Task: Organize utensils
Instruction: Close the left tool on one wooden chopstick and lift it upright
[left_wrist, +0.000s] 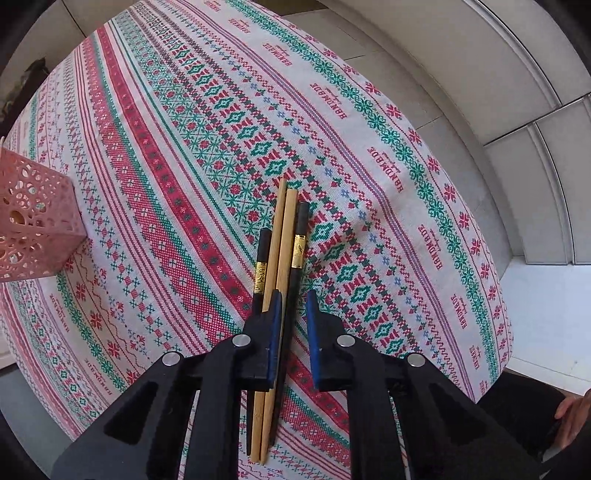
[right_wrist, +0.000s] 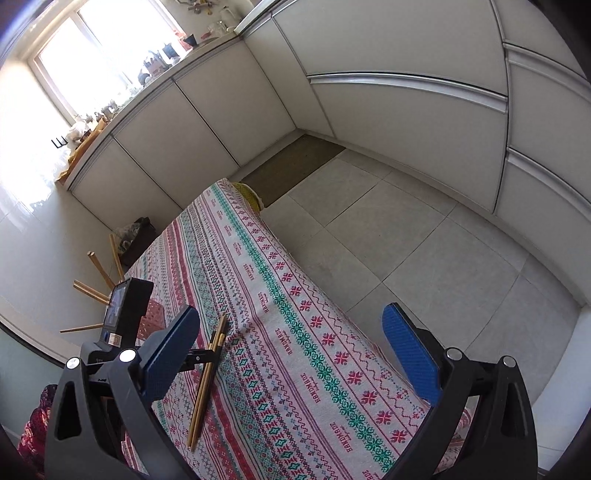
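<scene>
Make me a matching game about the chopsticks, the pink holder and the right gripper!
Things:
1. chopsticks
2. pink holder
3. right gripper

Descriptions:
A. full of little holes, at the cloth's edge
B. fingers wide apart, nothing between them
C. lying in a bundle on the patterned tablecloth

Pairs: 1-C, 2-A, 3-B

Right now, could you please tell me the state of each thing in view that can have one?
Left gripper: pointing down, jaws narrow, one black chopstick between the pads, gap visible.
Right gripper: wide open, empty.
Chopsticks: four, lying flat side by side on the tablecloth.
Pink holder: upright on the tablecloth.
Cabinet doors: closed.
</scene>
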